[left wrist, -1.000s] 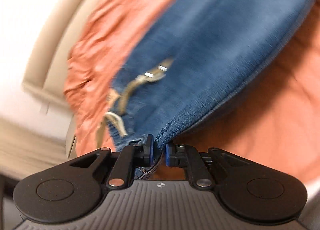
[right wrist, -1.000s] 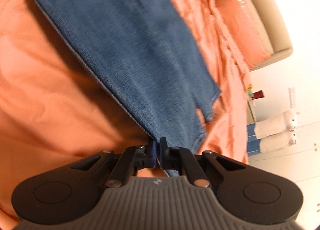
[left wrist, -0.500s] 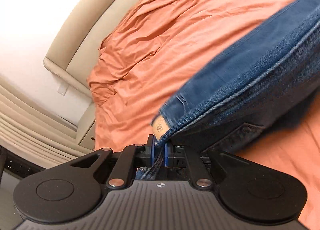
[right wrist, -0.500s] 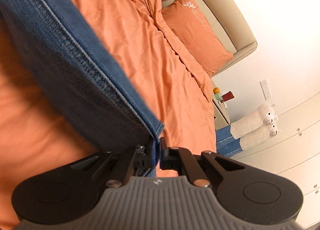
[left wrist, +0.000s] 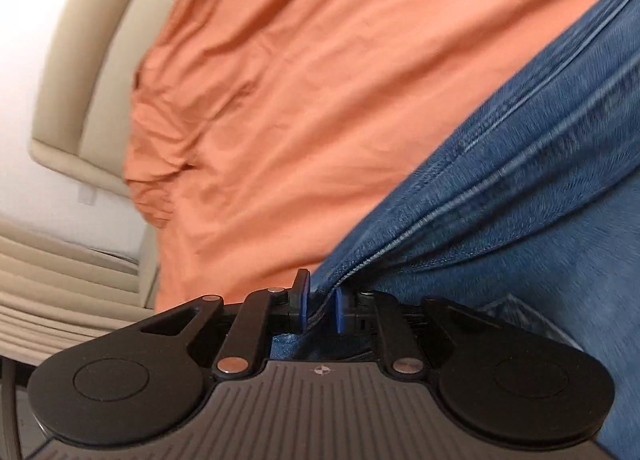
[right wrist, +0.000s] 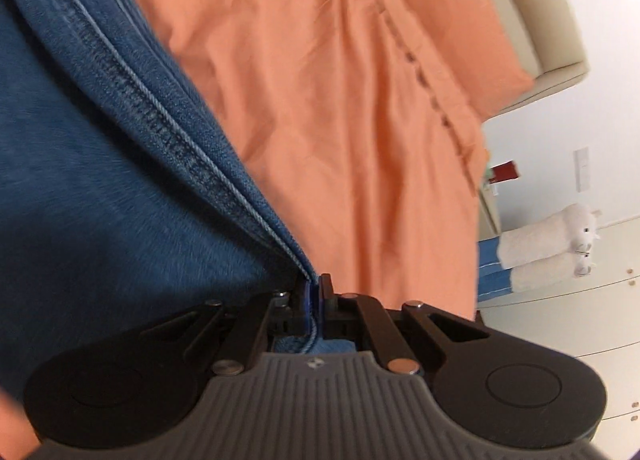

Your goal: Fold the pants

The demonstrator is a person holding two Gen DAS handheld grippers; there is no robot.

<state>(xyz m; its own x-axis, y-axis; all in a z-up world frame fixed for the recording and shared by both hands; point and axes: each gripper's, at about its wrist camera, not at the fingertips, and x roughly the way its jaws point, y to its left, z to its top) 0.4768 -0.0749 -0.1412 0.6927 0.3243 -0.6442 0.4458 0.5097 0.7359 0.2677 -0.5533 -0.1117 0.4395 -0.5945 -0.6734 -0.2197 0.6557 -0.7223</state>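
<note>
Blue jeans (left wrist: 520, 180) lie on the orange bed cover (left wrist: 300, 80), filling the right of the left wrist view. Their stitched edge runs down between the fingers of my left gripper (left wrist: 320, 306), whose jaws are opening; the pads stand apart from the denim. In the right wrist view the jeans (right wrist: 80, 180) fill the left side. My right gripper (right wrist: 316, 296) is shut on their seamed edge, low over the orange cover (right wrist: 340, 100).
A beige padded headboard (left wrist: 80, 80) curves round the bed's far side, with pleated curtains (left wrist: 48, 292) at lower left. An orange pillow (right wrist: 480, 40) leans on the headboard (right wrist: 540, 0). Two white plush toys (right wrist: 552, 244) and white drawers (right wrist: 580, 320) stand at right.
Both grippers have swept the jeans' edge across the bed and lowered it close to the cover. The left jaws have spread wider around the denim; the right jaws stay closed.
</note>
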